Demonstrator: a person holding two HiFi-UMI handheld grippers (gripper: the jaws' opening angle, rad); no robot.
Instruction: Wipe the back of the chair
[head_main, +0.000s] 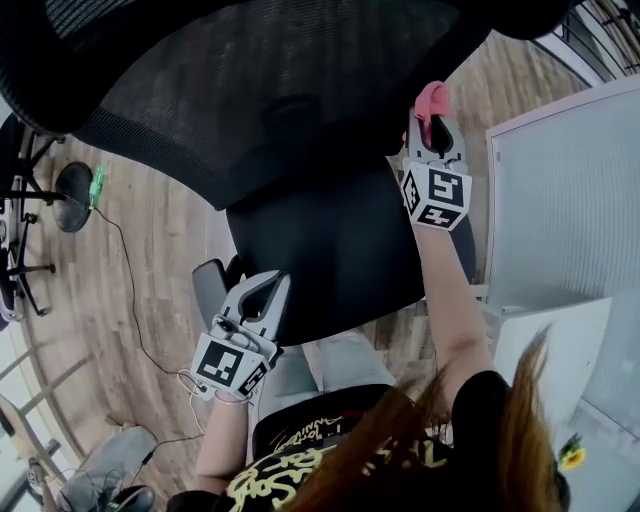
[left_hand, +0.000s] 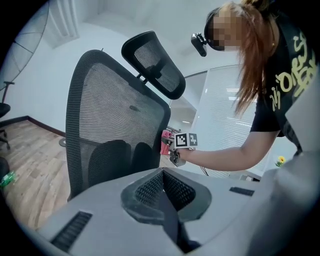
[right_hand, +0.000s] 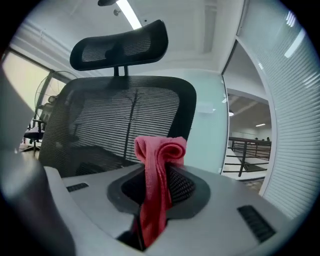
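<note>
Wiping seemed barely begun: the right gripper (head_main: 431, 128) clamped the pink cloth (head_main: 432, 100) just beside the chair back (head_main: 260, 90)'s right edge, while the left gripper (head_main: 266, 292), jaws together and empty, hung near the seat (head_main: 340, 260).

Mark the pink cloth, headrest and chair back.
pink cloth (right_hand: 160, 152): right gripper view, bunched top fold.
headrest (left_hand: 154, 64): left gripper view, mesh centre.
chair back (left_hand: 115, 120): left gripper view, middle of mesh panel.

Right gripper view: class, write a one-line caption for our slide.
The right gripper, shut on a folded pink cloth, faces the black mesh chair back beneath its headrest.
</note>
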